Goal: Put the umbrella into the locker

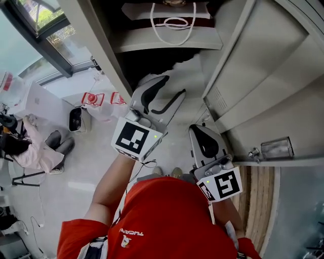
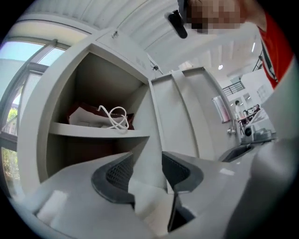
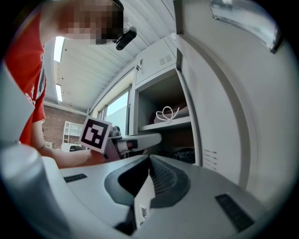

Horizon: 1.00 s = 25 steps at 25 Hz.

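Inside the one open locker [image 1: 96,45], on its single shelf [image 1: 167,44], sits one white paper bag [image 1: 174,11] with cord handles. Below the shelf, in the lower compartment, lies the dark umbrella [image 3: 185,154]. Two grippers hang before the opening: the left gripper [image 1: 174,87] with fingers apart and nothing between them, and the right gripper [image 1: 198,132] with fingers together, beside the one door [image 1: 268,76], which stands open.

Daylight is coming through a dark-framed window [image 1: 38,12] at the far left, brightening the pale glossy floor [image 1: 86,172]. Strip lights [image 3: 58,49] are glowing on the white ribbed ceiling [image 3: 93,70], and a brick wall [image 3: 51,121] is showing beyond.
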{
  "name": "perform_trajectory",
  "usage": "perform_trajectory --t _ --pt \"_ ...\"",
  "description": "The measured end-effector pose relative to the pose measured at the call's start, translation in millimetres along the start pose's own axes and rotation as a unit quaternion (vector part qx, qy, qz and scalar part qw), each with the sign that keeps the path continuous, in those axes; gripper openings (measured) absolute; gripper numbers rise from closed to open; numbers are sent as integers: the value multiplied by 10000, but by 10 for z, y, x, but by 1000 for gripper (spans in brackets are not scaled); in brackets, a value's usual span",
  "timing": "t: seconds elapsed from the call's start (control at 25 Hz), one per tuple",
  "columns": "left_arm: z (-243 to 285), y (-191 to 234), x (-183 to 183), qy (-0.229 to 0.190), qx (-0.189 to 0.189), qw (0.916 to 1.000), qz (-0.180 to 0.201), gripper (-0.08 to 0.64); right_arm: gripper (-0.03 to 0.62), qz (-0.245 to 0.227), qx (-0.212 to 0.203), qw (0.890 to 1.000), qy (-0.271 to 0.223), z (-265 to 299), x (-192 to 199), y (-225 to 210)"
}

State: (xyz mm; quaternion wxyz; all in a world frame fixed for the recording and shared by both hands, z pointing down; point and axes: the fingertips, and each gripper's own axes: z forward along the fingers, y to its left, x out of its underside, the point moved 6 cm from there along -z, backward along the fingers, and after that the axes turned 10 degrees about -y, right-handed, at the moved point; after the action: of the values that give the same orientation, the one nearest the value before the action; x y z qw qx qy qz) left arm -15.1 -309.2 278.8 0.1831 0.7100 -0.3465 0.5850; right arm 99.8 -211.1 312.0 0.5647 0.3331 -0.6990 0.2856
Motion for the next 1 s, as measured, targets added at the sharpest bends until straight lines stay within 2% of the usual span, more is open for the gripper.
perform_trajectory --t 0.24,0.56,1.0 --pt "-269 -218 -118 -213 -105 9989 -411 117 3 40 -153 9997 -210 87 -83 58" --pt "-613 -277 -216 -474 -336 9974 -418 10 3 240 -382 9980 -449 132 -131 140" --pt "-959 -394 -207 -238 -413 9959 -770 5 3 450 -546 9958 -585 106 -122 281"
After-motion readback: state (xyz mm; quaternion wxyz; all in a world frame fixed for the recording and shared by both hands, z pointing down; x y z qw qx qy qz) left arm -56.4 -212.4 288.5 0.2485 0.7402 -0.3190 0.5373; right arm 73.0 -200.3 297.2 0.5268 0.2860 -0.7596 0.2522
